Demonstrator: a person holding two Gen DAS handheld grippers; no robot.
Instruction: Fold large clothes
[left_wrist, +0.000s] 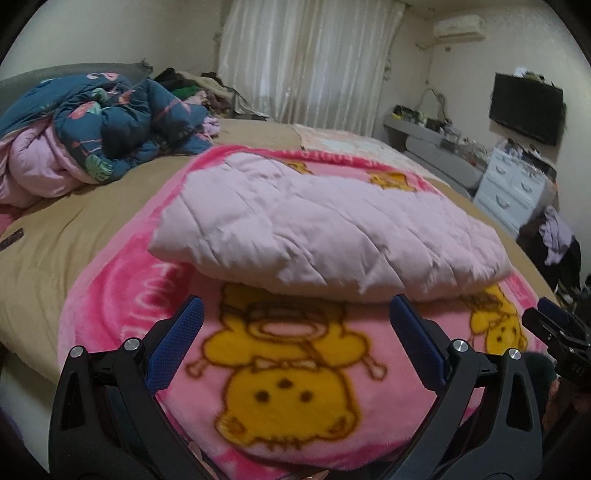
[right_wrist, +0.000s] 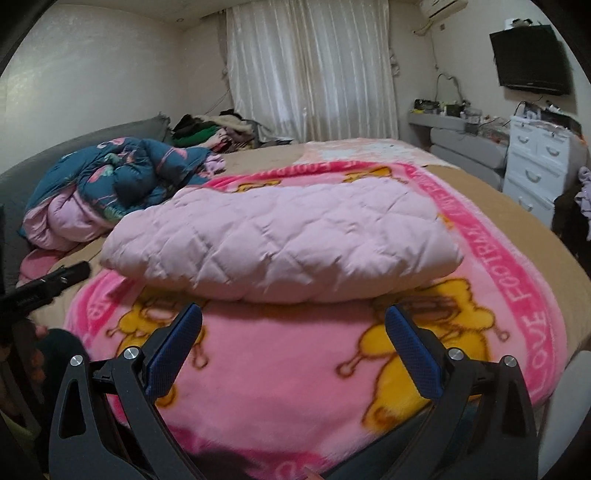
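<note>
A pale pink quilted garment lies folded into a thick pad on a pink cartoon blanket spread over the bed. It also shows in the right wrist view, on the same blanket. My left gripper is open and empty, just short of the pad's near edge. My right gripper is open and empty, also just short of that edge. The right gripper shows at the right edge of the left wrist view; the left one shows at the left edge of the right wrist view.
A crumpled blue flamingo-print quilt lies at the bed's far left. A heap of clothes sits by the curtain. A white drawer unit, a grey desk and a wall TV stand on the right.
</note>
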